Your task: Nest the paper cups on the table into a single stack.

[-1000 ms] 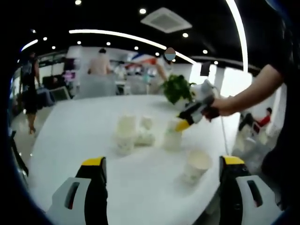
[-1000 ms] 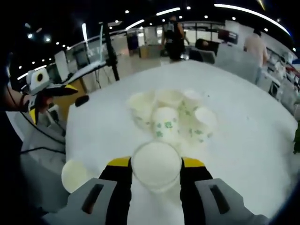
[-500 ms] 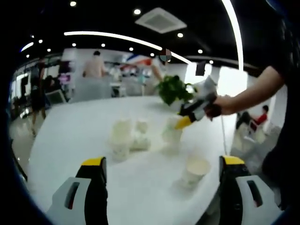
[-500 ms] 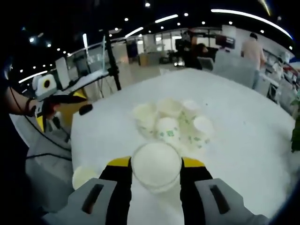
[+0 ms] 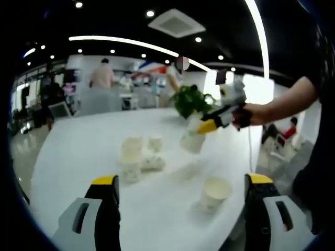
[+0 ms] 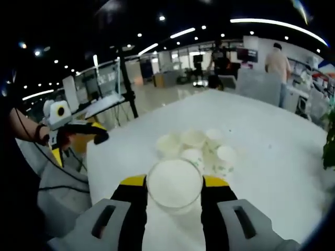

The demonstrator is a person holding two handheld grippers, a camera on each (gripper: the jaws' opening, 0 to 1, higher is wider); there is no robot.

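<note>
Right gripper (image 6: 174,184), jaws clamped on a white paper cup (image 6: 174,184) whose open mouth faces the camera; in the left gripper view this held cup hangs in the air above the white worktop (image 5: 84,151), well clear of its surface. Left gripper (image 5: 180,185), jaws spread wide with nothing between them. A cluster of paper cups (image 5: 137,156) stands near the worktop's middle, and a lone cup (image 5: 214,192) stands apart from that cluster, nearer the left gripper.

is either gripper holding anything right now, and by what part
The right gripper holds a white paper cup, jaws clamped on its sides just below the rim. The left gripper holds nothing.
</note>
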